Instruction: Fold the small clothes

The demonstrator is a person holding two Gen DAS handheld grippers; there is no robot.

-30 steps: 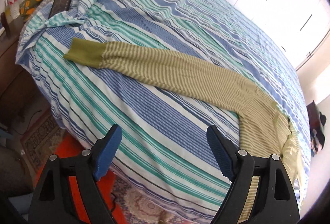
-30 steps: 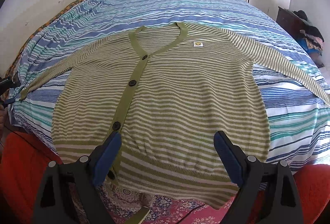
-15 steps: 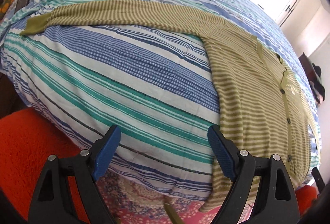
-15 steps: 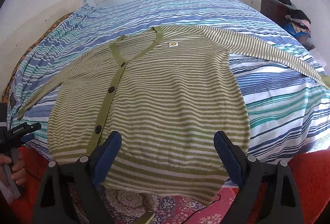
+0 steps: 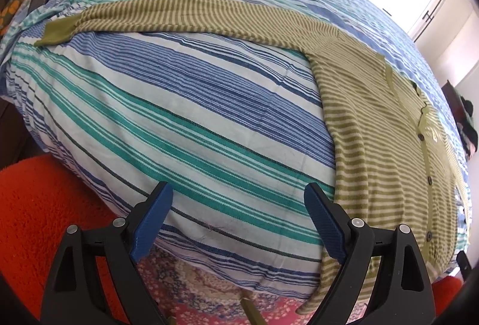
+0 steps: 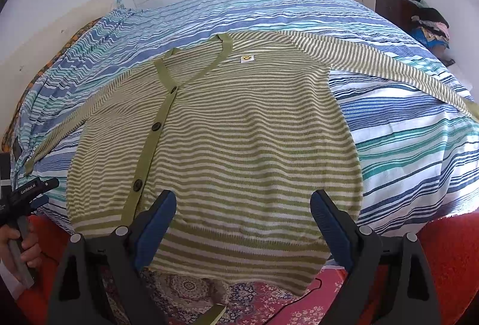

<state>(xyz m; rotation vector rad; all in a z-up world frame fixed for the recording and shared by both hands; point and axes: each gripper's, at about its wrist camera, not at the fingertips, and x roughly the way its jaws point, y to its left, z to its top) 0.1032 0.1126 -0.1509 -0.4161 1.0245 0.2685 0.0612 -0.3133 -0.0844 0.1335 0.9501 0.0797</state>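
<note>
bare striped bedspread (image 5: 191, 121) lies open between sleeve (image 5: 185, 13) and cardigan (image 6: 239, 139) body; the hem overhangs the bed edge, perhaps clear of the rug (image 6: 191, 292).

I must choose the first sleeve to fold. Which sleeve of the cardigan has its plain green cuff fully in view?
The sleeve toward the left gripper; its cuff lies flat on the bedspread. The other sleeve leaves the picture at its cuff.

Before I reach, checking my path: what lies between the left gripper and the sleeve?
Only striped bedspread, bare, between left gripper and sleeve, in the left wrist view.
</note>
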